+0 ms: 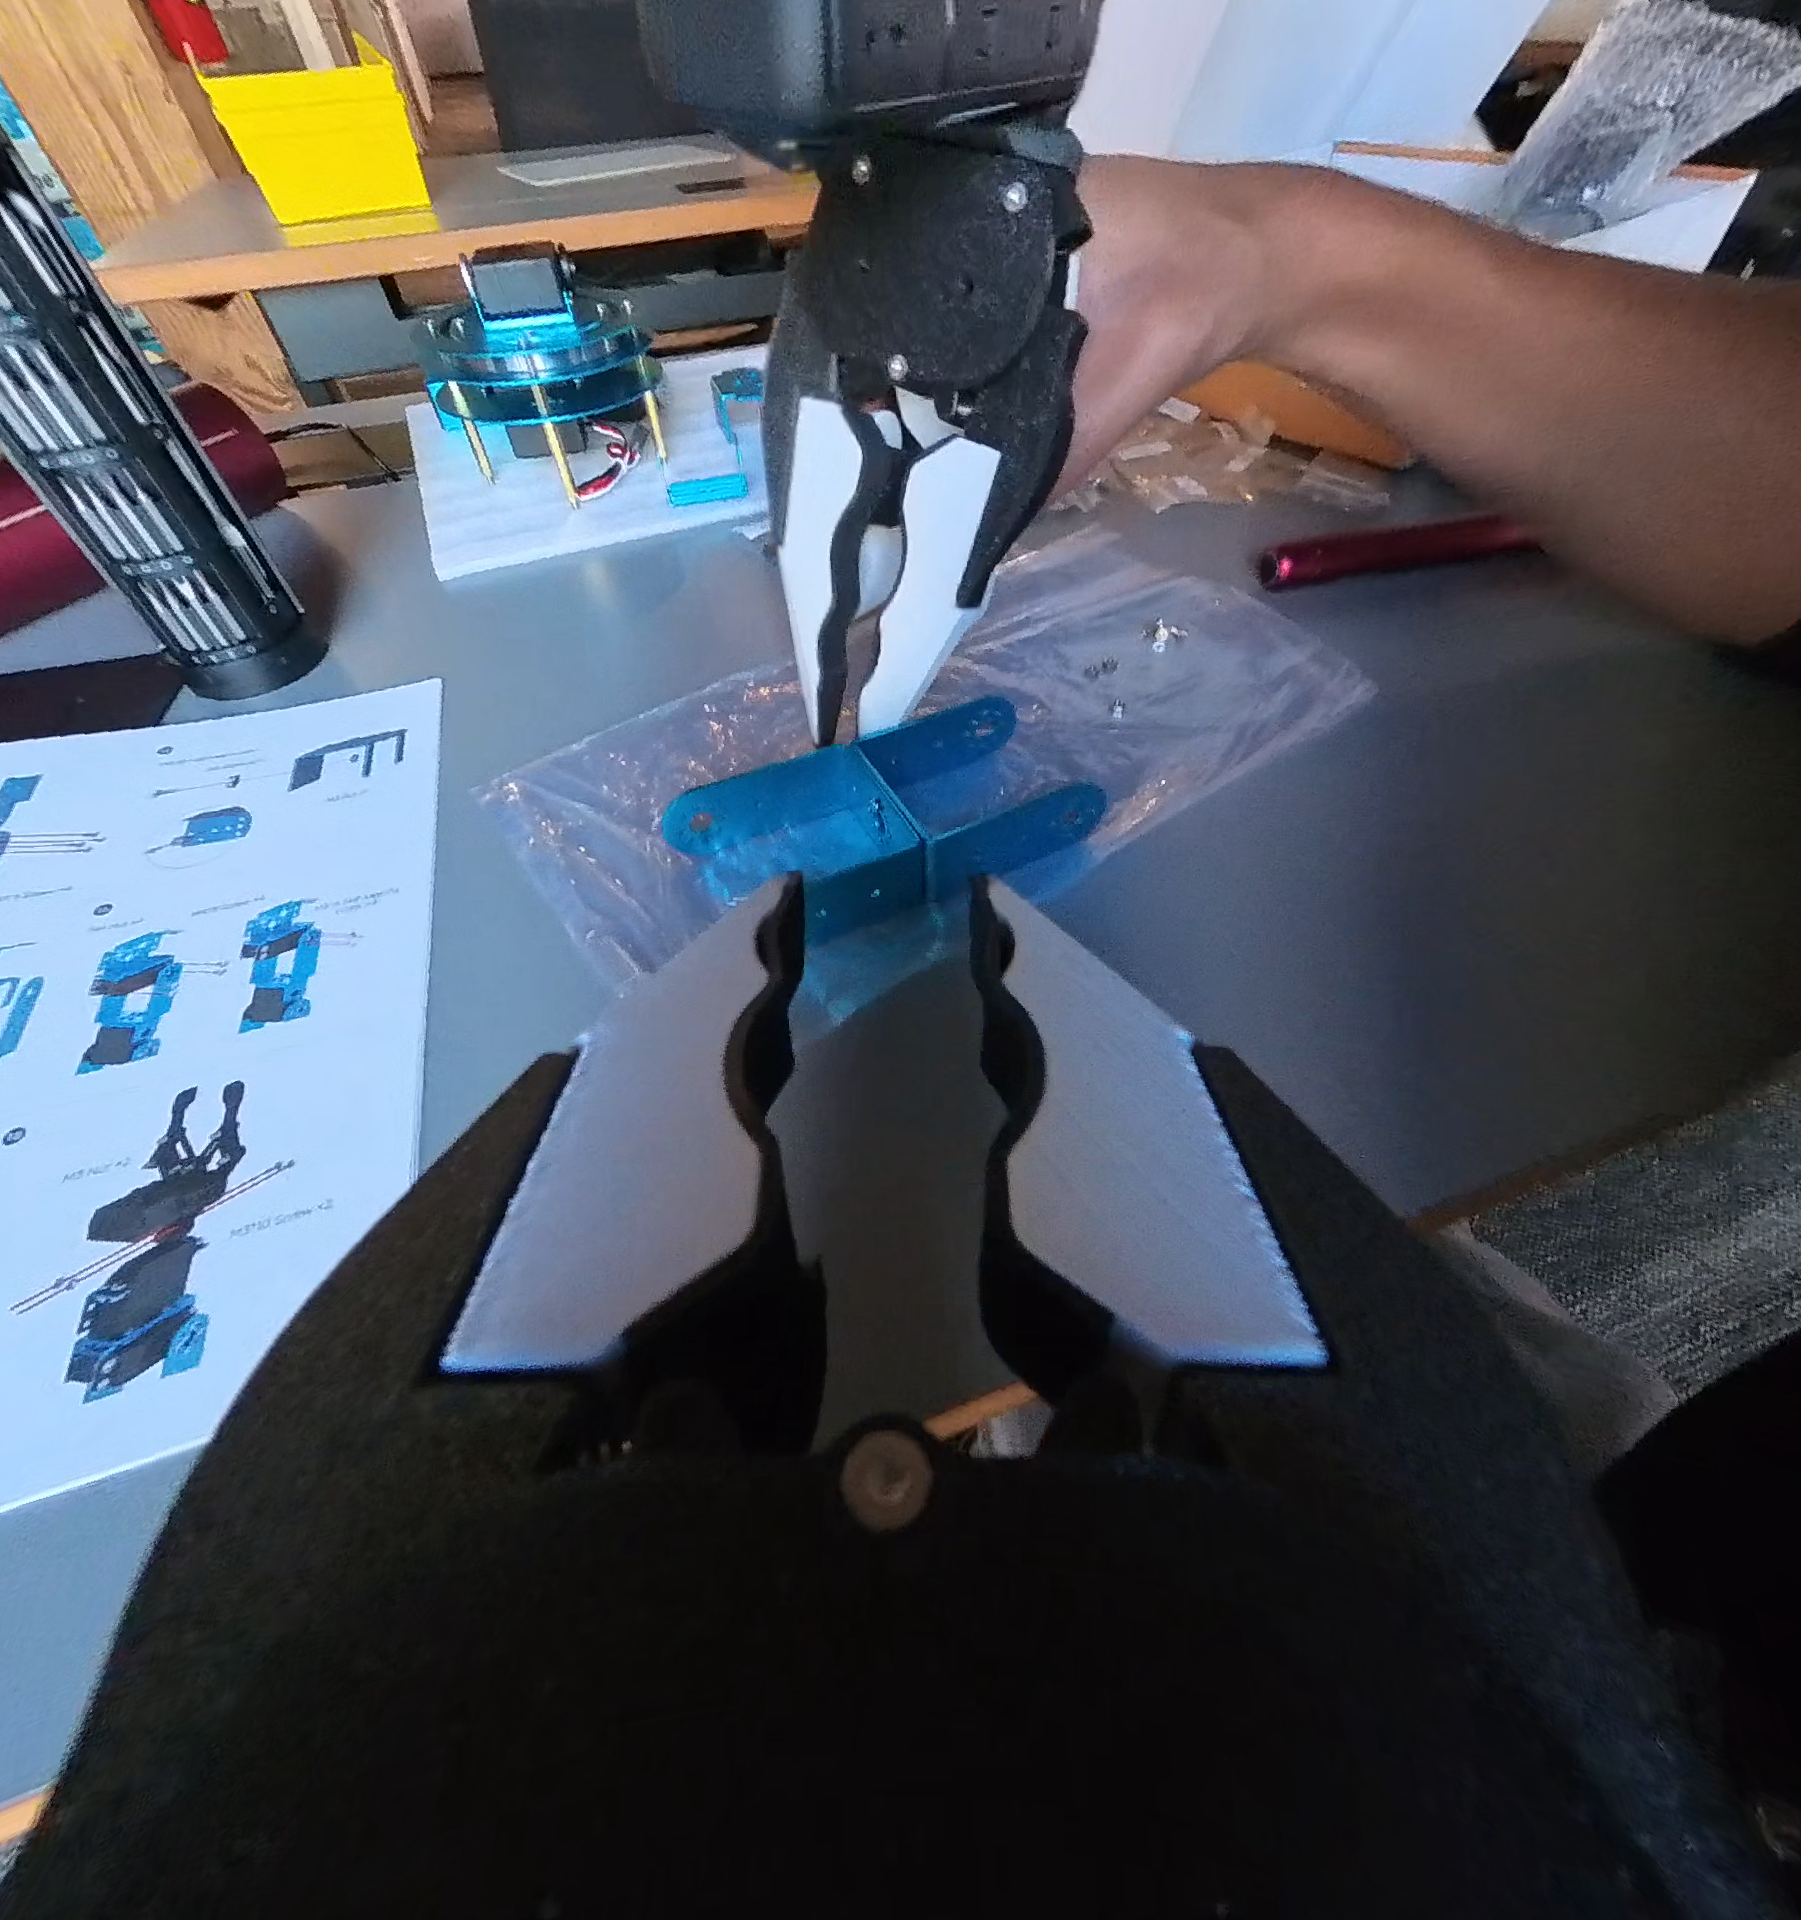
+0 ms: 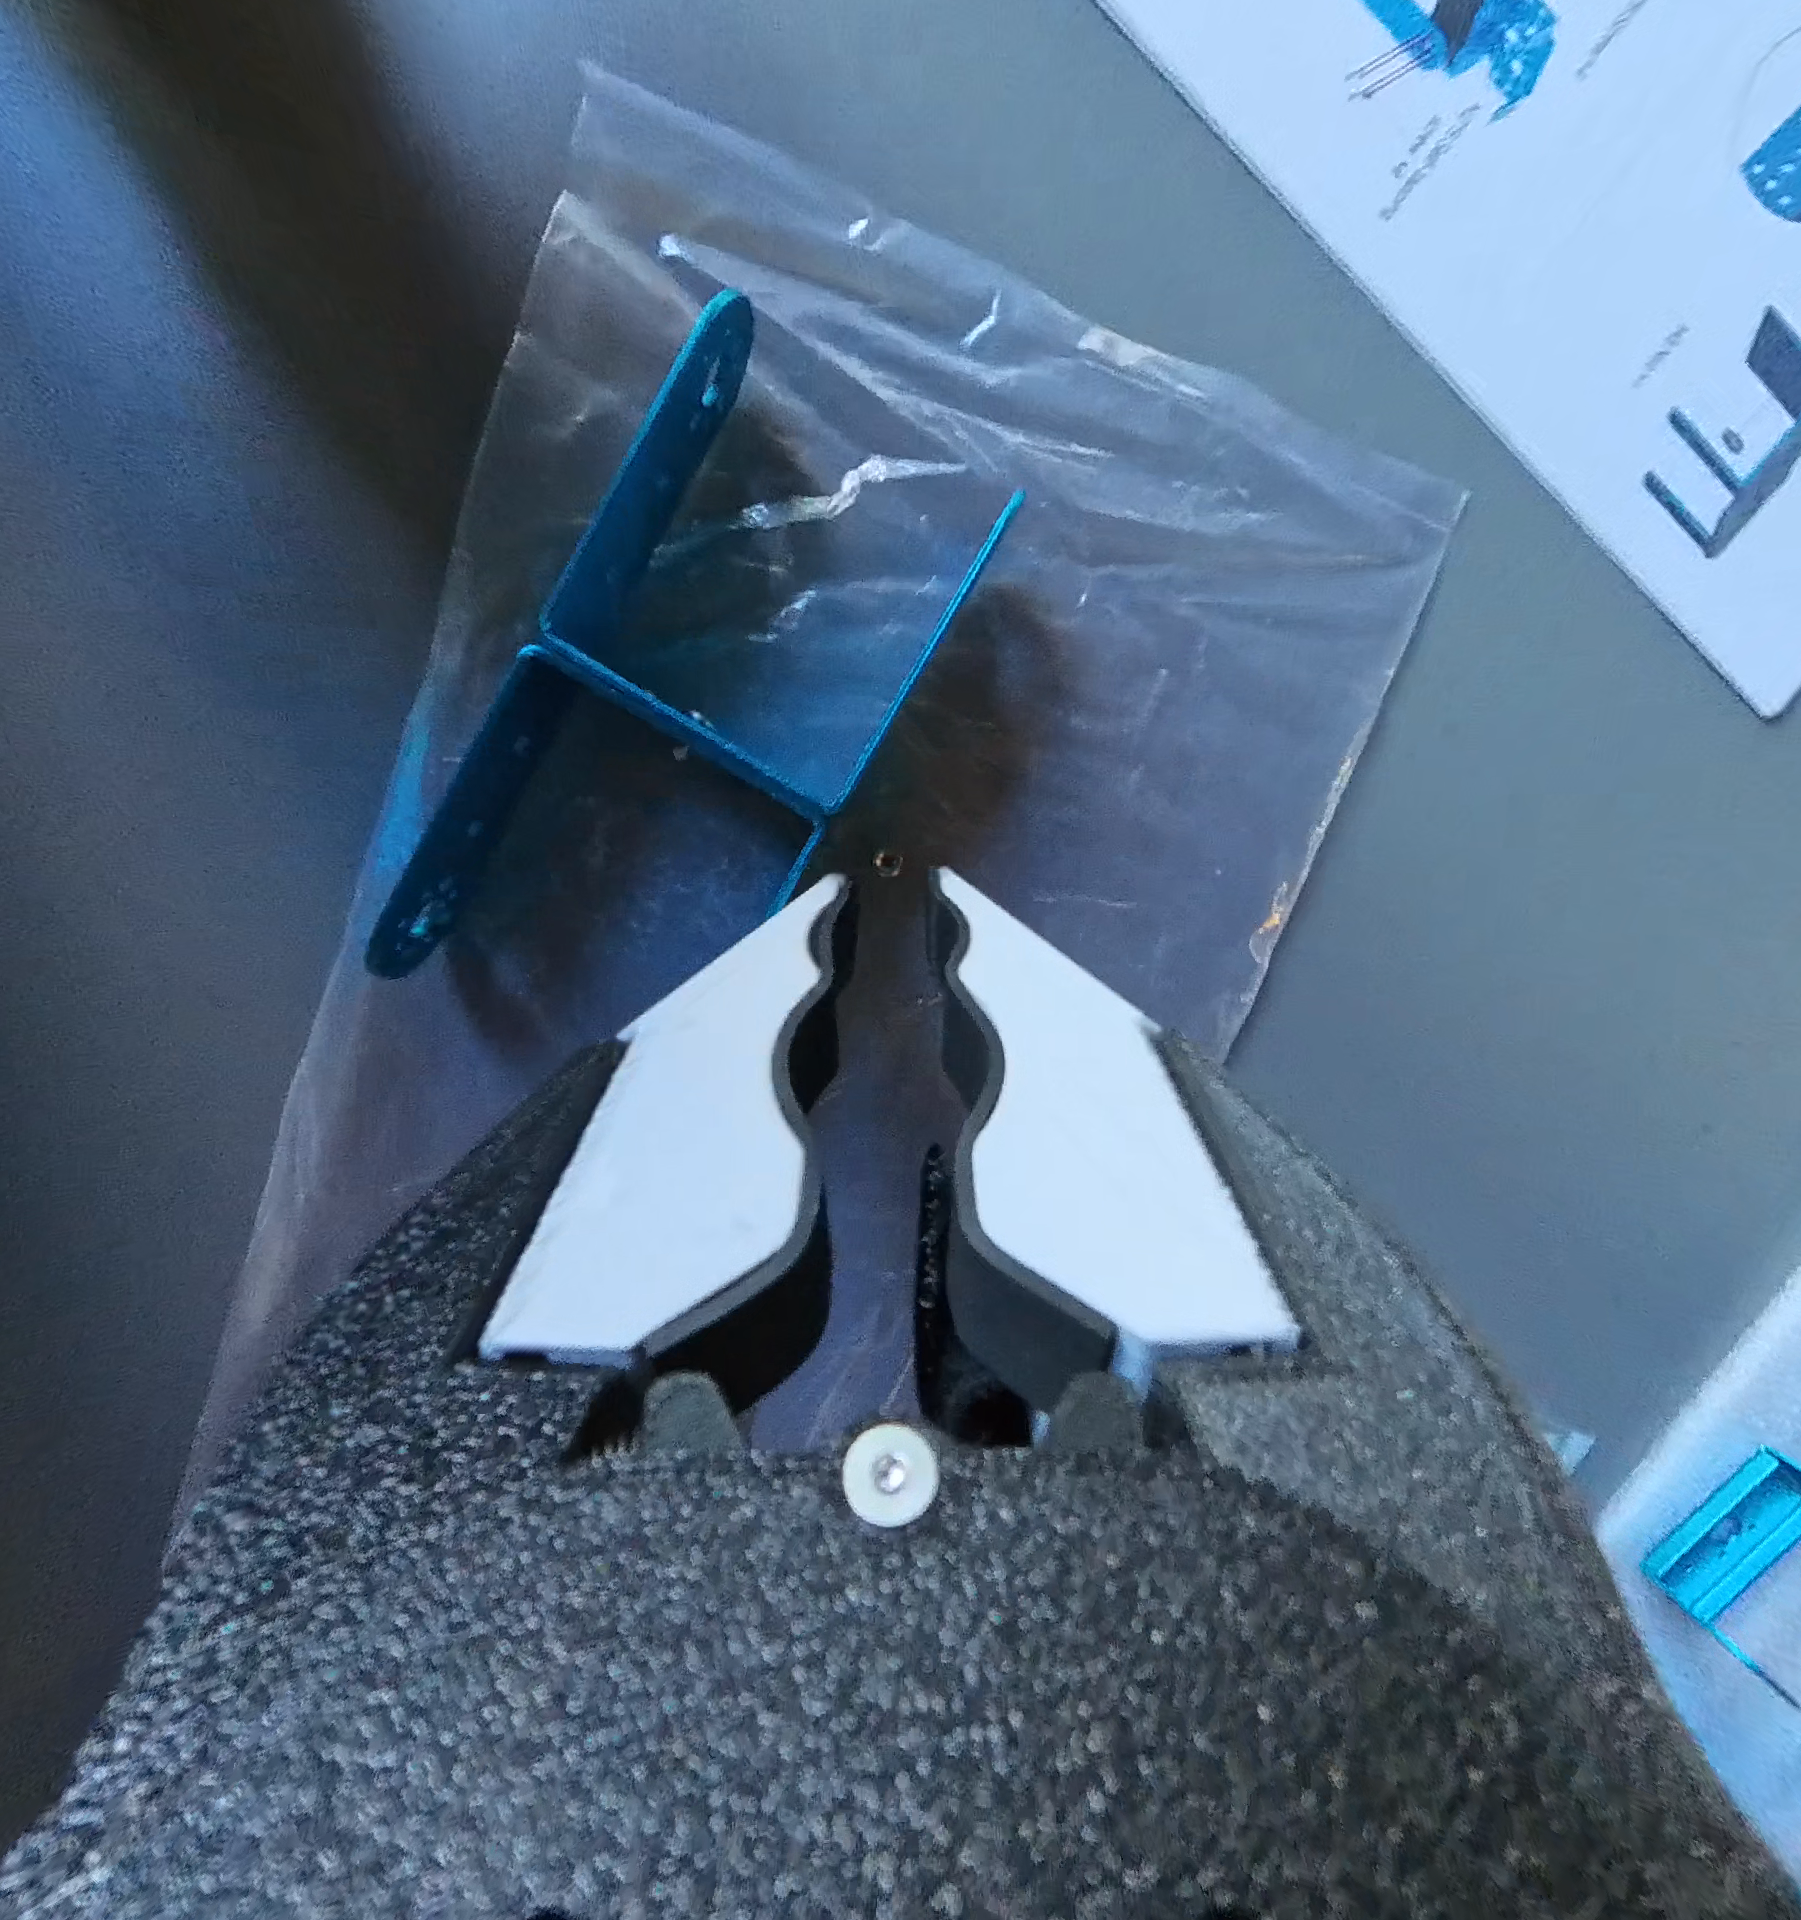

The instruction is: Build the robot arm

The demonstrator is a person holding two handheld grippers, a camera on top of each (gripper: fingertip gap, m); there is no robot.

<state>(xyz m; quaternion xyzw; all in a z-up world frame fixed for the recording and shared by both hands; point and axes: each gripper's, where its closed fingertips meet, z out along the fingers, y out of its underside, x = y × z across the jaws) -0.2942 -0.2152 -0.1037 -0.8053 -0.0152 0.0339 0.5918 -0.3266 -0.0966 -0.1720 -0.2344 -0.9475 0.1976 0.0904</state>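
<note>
Blue metal bracket [image 1: 880, 821] lies on a clear plastic bag [image 2: 1135, 582] mid-table; left hand-held gripper [image 1: 885, 888] half-open beside it, right hand-held gripper [image 2: 891, 878] narrow, empty, tips just above it.

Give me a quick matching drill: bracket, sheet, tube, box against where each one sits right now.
Things:
1 bracket
2 sheet
3 tube
4 box

Places, as the left wrist view shows them:
A on the back shelf
B on the bag
C flat on the table's left side
D at the right, running behind the person's arm

Pairs: 1-B, 2-C, 3-D, 4-A
</note>
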